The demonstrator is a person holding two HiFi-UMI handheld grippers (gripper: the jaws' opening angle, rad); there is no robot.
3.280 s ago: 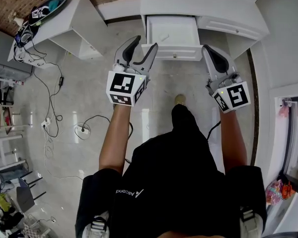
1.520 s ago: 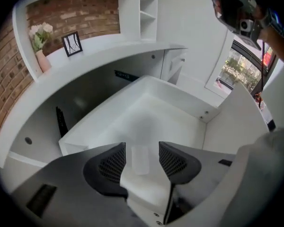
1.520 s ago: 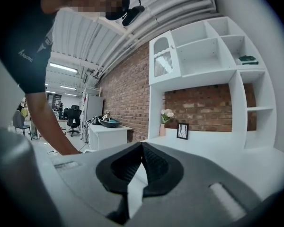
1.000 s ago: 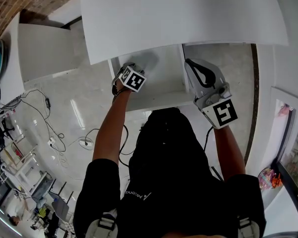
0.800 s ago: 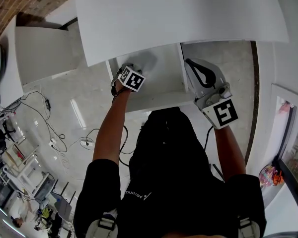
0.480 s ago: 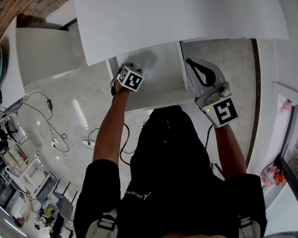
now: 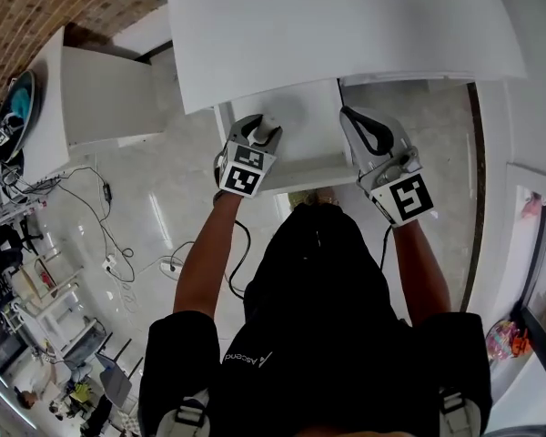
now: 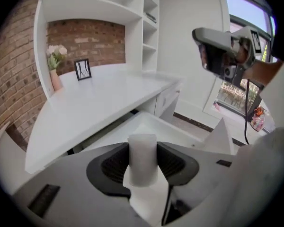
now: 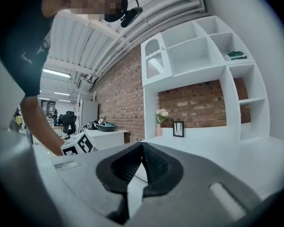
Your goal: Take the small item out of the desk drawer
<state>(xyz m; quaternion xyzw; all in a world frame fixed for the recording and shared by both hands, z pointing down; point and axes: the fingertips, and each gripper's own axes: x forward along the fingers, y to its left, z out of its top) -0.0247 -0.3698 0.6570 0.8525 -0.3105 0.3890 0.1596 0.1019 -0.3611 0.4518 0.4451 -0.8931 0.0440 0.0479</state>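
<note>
left gripper (image 8: 143, 149) jaws pinching small white cylinder (image 8: 143, 167); right gripper (image 9: 141, 148) jaws pressed together

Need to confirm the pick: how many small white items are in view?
1. The small white item is clamped in the left tongs, above the open drawer. The desktop covers the drawer's back, so others may be hidden.

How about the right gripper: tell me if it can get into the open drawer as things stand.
Probably yes. The right gripper hangs just beside the drawer, at its right wall, jaws shut and empty, with nothing between. The left gripper, holding the small white item, occupies only the left side.
</note>
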